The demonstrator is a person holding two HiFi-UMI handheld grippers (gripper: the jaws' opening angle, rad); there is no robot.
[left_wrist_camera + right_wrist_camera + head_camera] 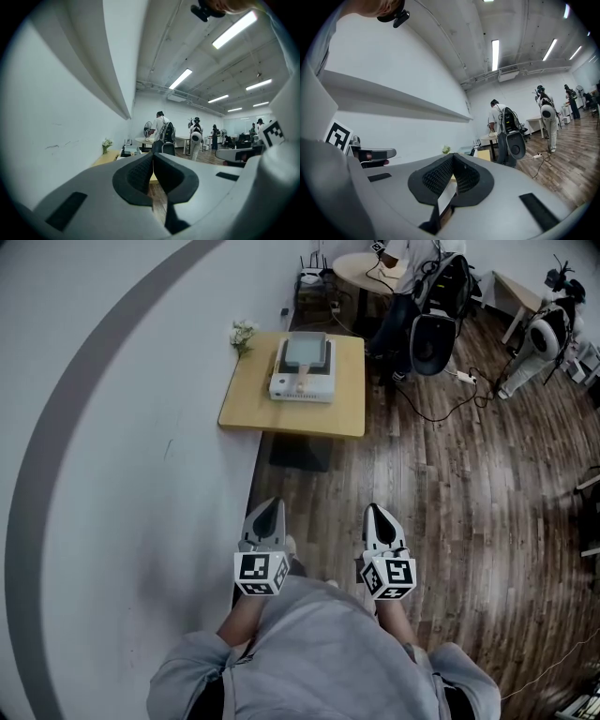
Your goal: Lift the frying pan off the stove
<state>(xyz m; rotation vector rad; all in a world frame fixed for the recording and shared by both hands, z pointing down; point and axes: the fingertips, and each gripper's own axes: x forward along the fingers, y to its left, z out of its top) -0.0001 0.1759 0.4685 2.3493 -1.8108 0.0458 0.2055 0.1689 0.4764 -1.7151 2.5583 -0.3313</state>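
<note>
No readable text anywhere

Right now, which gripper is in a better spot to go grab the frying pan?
Left, but only just. The left gripper and right gripper are both shut, empty and far from the frying pan on the stove. The left lines up slightly closer with the table.

Open wood floor (441,502) runs from me to the table (246,407). The white wall (112,474) hems my left, the stove (302,381) fills the tabletop's middle, and a black chair (431,341) stands beyond it on the right.
</note>
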